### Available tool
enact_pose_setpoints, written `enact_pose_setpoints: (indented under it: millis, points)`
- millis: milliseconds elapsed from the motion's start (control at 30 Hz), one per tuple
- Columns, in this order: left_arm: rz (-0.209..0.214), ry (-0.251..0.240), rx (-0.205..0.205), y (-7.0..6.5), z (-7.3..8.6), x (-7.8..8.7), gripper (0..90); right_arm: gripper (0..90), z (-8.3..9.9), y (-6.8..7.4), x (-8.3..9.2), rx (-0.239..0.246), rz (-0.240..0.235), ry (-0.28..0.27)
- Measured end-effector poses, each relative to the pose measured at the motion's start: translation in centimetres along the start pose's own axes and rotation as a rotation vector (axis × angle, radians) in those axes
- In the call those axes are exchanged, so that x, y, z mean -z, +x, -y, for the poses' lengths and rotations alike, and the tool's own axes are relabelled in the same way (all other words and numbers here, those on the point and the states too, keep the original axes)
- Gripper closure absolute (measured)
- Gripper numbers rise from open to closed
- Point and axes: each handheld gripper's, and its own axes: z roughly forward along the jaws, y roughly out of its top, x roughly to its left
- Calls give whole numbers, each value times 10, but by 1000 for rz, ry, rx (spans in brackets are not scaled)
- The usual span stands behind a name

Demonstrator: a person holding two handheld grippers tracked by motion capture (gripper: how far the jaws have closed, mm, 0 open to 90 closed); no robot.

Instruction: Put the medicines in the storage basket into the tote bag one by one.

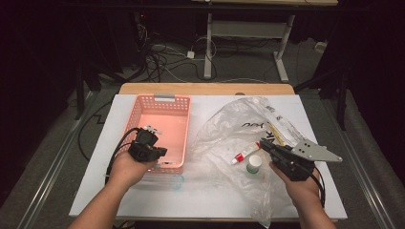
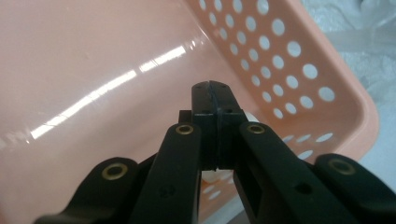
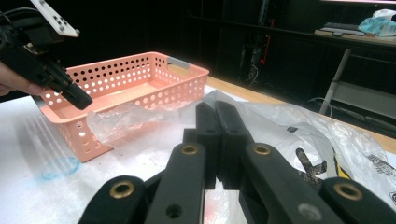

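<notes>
The pink basket (image 1: 162, 126) is sitting on the white-covered desk (image 1: 95, 191), toward its left half, with perforated walls and a glossy bare floor, and it is serving here as the landmark. The left gripper (image 1: 154, 130) is hanging over the basket's near left corner, pointing down into it; in the left gripper view its fingers (image 2: 205, 100) are lying pressed flat together with nothing between them, over the basket's shiny floor (image 2: 84, 70) and beside its perforated wall (image 2: 280, 60). No earlier picture is at hand to say more of them. To the right of the basket a crumpled clear plastic bag (image 1: 224, 133) is spreading across the desk, one fold of it reaching up against the basket's right wall, as the right gripper view shows (image 3: 126, 119). On that bag, well right of the basket, a small white tube with a red cap (image 1: 243, 153) is lying, and just beside it a little white jar with a green lid (image 1: 254, 164) is standing. The right gripper (image 1: 263, 143) is hovering just right of those two things, far from the basket, its fingers (image 3: 208, 130) also closed tight on each other and gripping nothing. Against the basket's near wall a clear bluish round thing (image 1: 165, 181) is lying on the desk.
</notes>
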Motion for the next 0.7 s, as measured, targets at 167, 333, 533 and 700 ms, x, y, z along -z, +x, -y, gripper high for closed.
enact_pose_setpoints:
  millis: [167, 333, 533, 700]
  points:
    - [-3, 102, 2, -7, -4, -10, 882, 900, -1, 1, 0, 2, -4, -3]
    - [33, 171, 29, -4, -10, -14, 883, 900, 0, 1, -1, 3, -8, -1]
    - [84, 287, 22, 0, -20, -19, 883, 900, 0, 2, -2, 2, -11, 2]
    - [100, 329, 5, -1, -22, -21, 883, 900, 0, 1, -2, 1, -11, 2]
